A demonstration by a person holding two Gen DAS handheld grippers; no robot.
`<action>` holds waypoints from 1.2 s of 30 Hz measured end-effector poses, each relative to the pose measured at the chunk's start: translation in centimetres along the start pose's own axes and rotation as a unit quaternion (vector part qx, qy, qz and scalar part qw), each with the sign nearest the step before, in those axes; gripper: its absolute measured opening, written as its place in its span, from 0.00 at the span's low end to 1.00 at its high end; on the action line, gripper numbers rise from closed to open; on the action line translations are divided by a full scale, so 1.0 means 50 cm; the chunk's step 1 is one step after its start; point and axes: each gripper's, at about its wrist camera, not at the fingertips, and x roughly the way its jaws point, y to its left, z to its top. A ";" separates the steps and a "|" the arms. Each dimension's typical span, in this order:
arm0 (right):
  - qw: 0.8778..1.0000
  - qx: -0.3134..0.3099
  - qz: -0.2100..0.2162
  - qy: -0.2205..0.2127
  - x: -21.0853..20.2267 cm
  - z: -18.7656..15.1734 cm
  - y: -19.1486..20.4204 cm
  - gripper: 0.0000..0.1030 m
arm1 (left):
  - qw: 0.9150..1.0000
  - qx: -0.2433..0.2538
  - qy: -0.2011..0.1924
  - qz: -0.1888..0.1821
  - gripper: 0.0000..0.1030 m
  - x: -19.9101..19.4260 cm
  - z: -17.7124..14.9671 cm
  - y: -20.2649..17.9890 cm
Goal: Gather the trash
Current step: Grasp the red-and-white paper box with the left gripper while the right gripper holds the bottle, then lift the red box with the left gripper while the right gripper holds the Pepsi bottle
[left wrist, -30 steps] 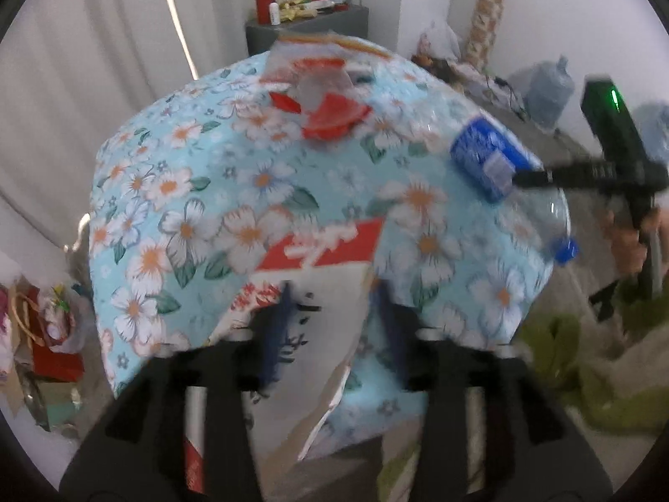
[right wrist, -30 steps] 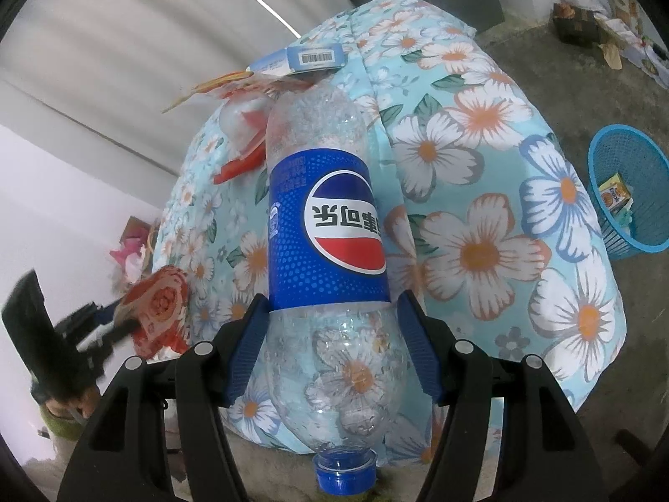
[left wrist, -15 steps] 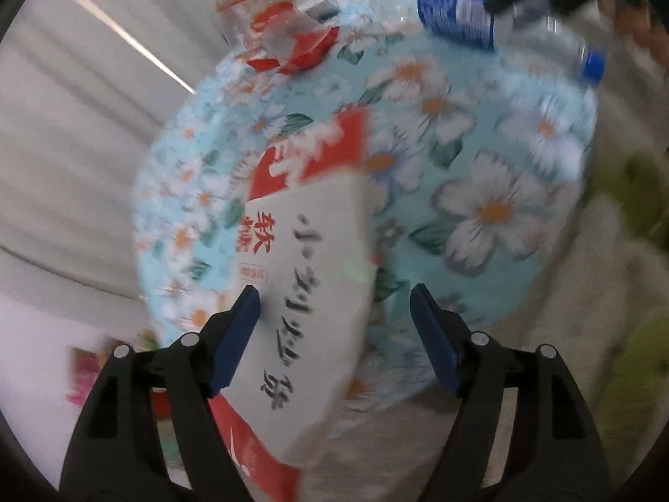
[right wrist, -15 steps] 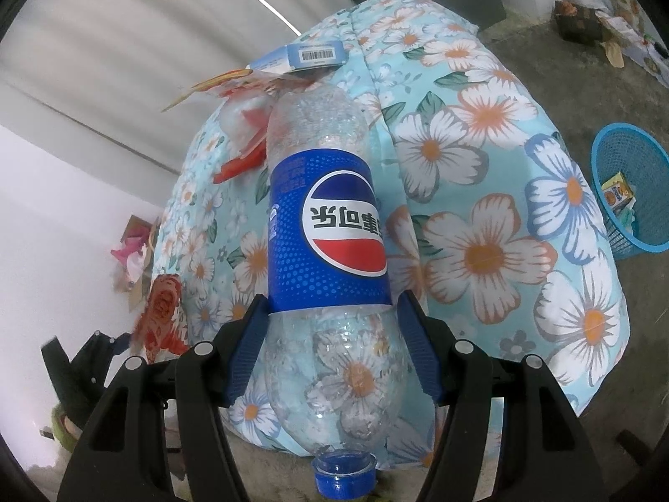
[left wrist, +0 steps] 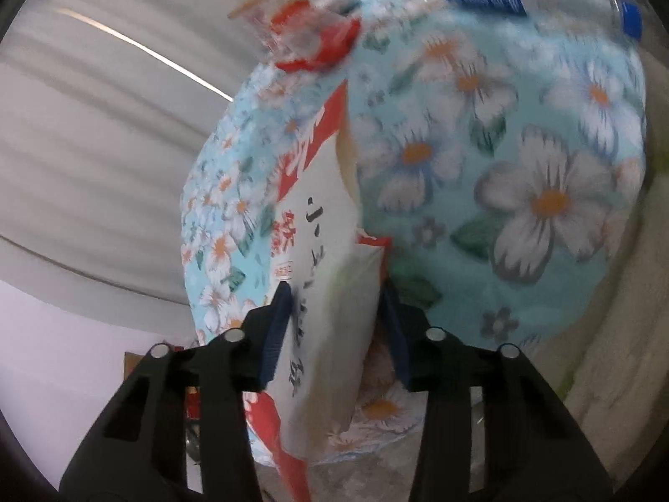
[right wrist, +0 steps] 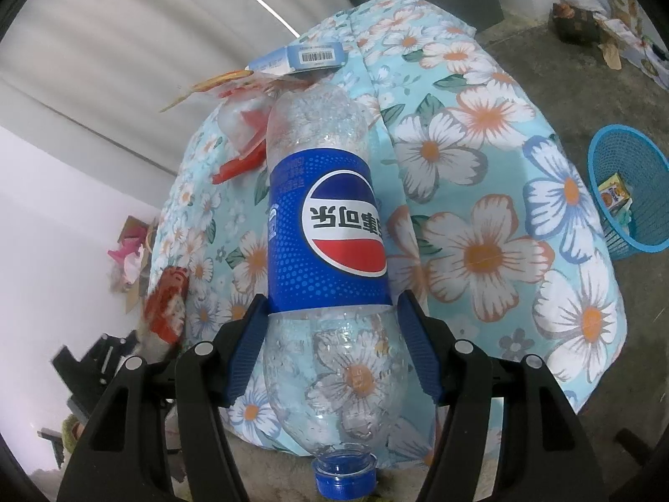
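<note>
While your right gripper [right wrist: 332,347] stayed clamped on the clear plastic bottle [right wrist: 328,251], cap toward you, above the floral table [right wrist: 493,226], your left gripper [left wrist: 334,326] had just been closing onto the white-and-red wrapper [left wrist: 322,293] at the table's edge.

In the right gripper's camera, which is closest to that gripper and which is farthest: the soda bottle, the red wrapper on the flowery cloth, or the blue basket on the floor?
1. Soda bottle: right between the right gripper fingers, cap toward the camera.
2. Red wrapper: on the flowery cloth, just past the bottle's far end, upper left.
3. Blue basket: down on the floor beyond the cloth, far right.
</note>
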 end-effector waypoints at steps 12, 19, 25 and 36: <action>0.999 0.022 -0.032 -0.017 -0.048 -0.010 -0.049 0.59 | 0.966 -0.168 -0.092 -0.171 0.34 -0.037 0.194 0.024; 0.999 0.024 -0.030 -0.003 -0.038 -0.006 -0.053 0.59 | 0.970 -0.167 -0.081 -0.156 0.34 0.005 0.247 -0.023; 0.999 0.029 -0.036 0.009 -0.016 0.009 -0.046 0.59 | 0.966 -0.187 -0.078 -0.158 0.34 0.009 0.255 -0.016; 0.999 0.030 -0.031 0.001 -0.011 0.008 -0.043 0.57 | 0.966 -0.188 -0.077 -0.157 0.34 0.013 0.259 -0.013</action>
